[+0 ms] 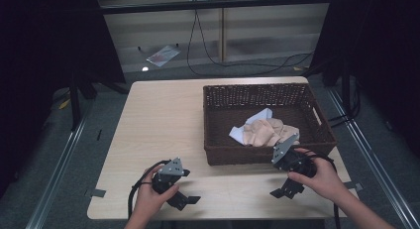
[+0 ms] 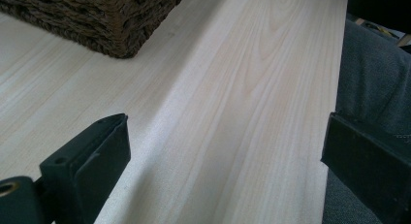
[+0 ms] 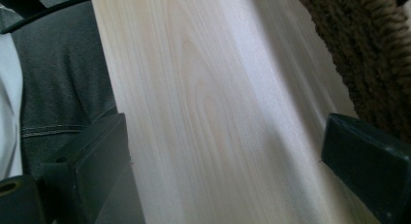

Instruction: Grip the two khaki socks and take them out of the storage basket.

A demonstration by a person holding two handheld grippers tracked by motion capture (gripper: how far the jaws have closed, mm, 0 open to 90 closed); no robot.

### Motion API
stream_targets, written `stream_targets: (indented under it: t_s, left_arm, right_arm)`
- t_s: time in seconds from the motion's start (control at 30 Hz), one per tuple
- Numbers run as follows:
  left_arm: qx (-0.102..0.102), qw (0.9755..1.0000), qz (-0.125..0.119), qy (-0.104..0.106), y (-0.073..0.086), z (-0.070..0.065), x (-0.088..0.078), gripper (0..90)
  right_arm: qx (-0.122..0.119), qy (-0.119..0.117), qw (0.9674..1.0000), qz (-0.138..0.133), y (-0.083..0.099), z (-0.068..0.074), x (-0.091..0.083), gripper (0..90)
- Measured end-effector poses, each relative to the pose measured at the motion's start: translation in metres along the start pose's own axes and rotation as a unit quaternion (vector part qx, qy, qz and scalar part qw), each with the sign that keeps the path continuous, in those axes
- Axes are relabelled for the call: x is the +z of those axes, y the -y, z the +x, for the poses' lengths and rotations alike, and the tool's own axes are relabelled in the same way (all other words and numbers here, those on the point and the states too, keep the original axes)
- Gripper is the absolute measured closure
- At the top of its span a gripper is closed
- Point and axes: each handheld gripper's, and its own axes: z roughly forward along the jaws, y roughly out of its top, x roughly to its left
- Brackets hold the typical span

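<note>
1. Basket [image 1: 262,122] sits on the right half of the table [image 1: 163,125], centre-right of the high view. Dark brown wicker, rectangular, tight coarse weave, upright walls.
2. Inside it, toward the lower right corner: crumpled cloth [image 1: 265,131], pale peach with a white piece showing at its left. Soft folds, lying loose below the rim.
3. Left gripper [image 1: 182,188], lower left-centre of the high view, held low over the table's near edge, well apart from the basket. Jaws spread wide, nothing between them but bare wood.
4. Right gripper [image 1: 286,187], lower right, just in front of the basket's near wall. Jaws likewise wide apart and empty; wicker shows at the upper right of the right gripper view.
5. Basket's front wall stands between the right gripper and the cloth.
6. Table: light wood, fine straight grain, rounded corners, matte.
7. Room: grey floor, black cable [image 1: 218,60] looping at upper centre, a flat wrapper [image 1: 162,54] on the floor at upper left, dark drapes on both sides.
</note>
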Motion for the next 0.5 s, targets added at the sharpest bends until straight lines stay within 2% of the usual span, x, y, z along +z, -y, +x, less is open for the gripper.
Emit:
stream_targets:
  t_s: [0.07, 0.5]
  left_arm:
    - [0.000, 1.0000, 0.002, 0.001, 0.000, 0.000, 0.000, 3.2]
    - [-0.003, 1.0000, 0.000, 0.006, 0.000, 0.000, 0.001, 3.2]
  right_arm:
    - [0.002, -0.007, 1.0000, -0.003, -0.002, 0.000, -0.004, 3.1]
    - [-0.005, -0.001, 0.9999, 0.010, -0.013, 0.000, -0.028, 3.1]
